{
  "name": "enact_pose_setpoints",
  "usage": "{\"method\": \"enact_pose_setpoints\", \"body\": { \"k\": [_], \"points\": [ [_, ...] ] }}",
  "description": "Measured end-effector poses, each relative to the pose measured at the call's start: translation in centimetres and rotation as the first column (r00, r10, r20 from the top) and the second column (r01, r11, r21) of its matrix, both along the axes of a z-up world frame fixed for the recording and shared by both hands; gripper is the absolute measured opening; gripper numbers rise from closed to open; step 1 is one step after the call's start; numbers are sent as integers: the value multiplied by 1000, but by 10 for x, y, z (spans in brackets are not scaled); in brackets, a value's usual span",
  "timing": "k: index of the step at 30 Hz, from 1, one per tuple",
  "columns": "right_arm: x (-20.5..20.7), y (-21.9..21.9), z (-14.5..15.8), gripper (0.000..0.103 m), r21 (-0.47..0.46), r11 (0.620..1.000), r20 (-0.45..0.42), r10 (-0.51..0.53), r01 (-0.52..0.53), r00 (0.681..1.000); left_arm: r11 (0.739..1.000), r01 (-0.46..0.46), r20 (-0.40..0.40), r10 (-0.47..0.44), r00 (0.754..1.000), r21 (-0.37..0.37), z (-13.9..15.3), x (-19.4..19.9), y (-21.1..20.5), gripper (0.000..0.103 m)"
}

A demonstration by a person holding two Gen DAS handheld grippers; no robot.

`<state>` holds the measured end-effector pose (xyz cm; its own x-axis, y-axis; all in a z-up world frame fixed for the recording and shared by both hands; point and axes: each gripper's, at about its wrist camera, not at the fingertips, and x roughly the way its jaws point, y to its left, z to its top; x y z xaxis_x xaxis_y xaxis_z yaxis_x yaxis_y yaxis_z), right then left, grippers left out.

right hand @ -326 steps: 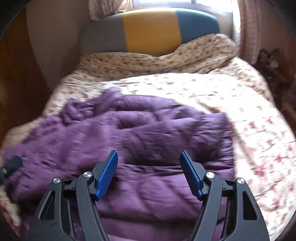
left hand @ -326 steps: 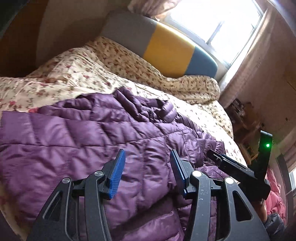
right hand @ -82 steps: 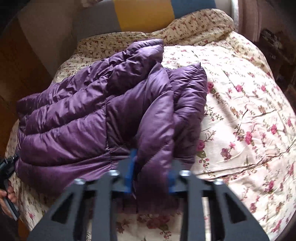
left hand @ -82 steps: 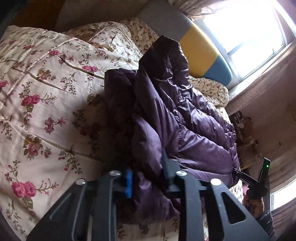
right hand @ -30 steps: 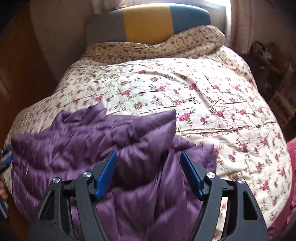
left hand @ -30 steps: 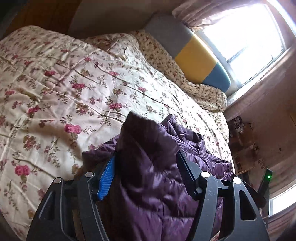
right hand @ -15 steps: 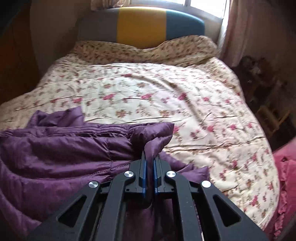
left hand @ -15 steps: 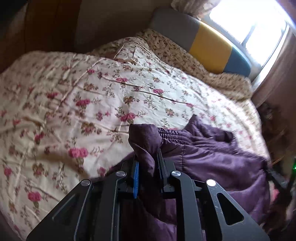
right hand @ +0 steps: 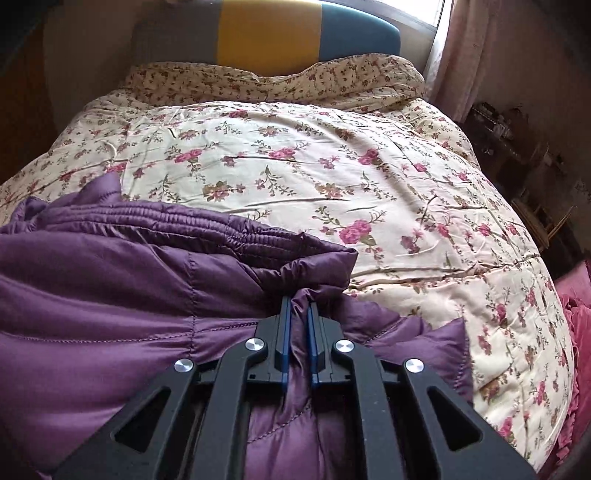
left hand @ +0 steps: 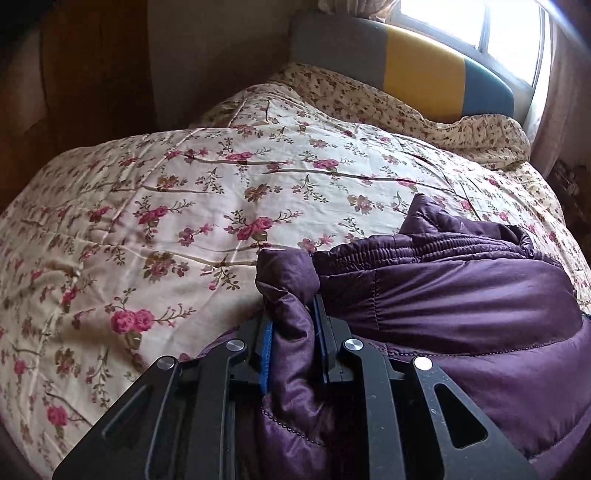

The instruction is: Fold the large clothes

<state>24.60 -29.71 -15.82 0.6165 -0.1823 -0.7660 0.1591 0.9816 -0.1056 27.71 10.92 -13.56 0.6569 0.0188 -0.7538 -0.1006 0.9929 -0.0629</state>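
Left-wrist view shows our purple quilted puffer jacket (left hand: 461, 295) bunched at 5 o'clock on the cream floral quilt (left hand: 184, 206). A second ago both sets of jaws stood wide over it; now our left gripper (left hand: 291, 325) clamps one corner of the gathered hem and our right gripper (right hand: 297, 325) pinches the other. We judge the next fold ready to lift. Its long axis runs 9 to 3 o'clock, hem towards the grey, yellow and blue headboard (right hand: 273, 33).
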Motion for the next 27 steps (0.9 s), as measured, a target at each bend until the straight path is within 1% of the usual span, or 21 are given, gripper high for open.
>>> {"method": "enact_pose_setpoints", "body": {
  "k": [3, 8, 9, 11, 13, 14, 15, 17, 18, 22, 25, 27],
  "points": [
    [1, -4, -3, 8, 23, 1000, 6, 0, 0, 1000, 1000, -5, 8, 5, 1000, -14, -2, -1, 1, 18],
    [3, -1, -4, 8, 10, 1000, 6, 1, -1, 1000, 1000, -9, 18, 10, 1000, -12, -2, -2, -1, 18],
    [3, -1, -4, 8, 9, 1000, 6, 0, 0, 1000, 1000, -11, 19, 11, 1000, -11, -2, -2, -1, 20],
    [3, -1, -4, 8, 1, 1000, 7, -2, 2, 1000, 1000, -16, 21, 16, 1000, -9, -1, -3, 0, 21],
    [3, 0, -3, 8, -6, 1000, 7, -4, 4, 1000, 1000, -23, 30, 23, 999, -3, 2, -6, -1, 27],
    [3, 0, -3, 8, -8, 1000, 6, -4, 4, 1000, 999, -33, 36, 33, 999, 4, 5, -7, 0, 36],
    [2, 0, -3, 8, -8, 1000, 6, -5, 5, 1000, 999, -40, 44, 40, 998, -5, 8, -10, 2, 42],
    [2, 1, -2, 9, -10, 1000, 7, -8, 8, 1000, 999, -40, 71, 41, 997, -17, 16, -16, 4, 49],
    [2, 1, -1, 9, -11, 1000, 6, -8, 8, 1000, 999, -38, 91, 39, 995, -11, 21, -21, 3, 50],
    [1, 3, 5, 12, -28, 1000, 5, -9, 9, 1000, 1000, -19, 142, 18, 990, 2, 41, -37, -4, 50],
    [-3, 2, 13, 21, -39, 999, 14, -15, 16, 1000, 1000, 10, 182, -13, 983, 17, 56, -51, -12, 50],
    [-6, 0, 20, 40, -43, 999, 28, -22, 24, 999, 999, 34, 194, -37, 980, 16, 63, -60, -18, 50]
  ]
}}
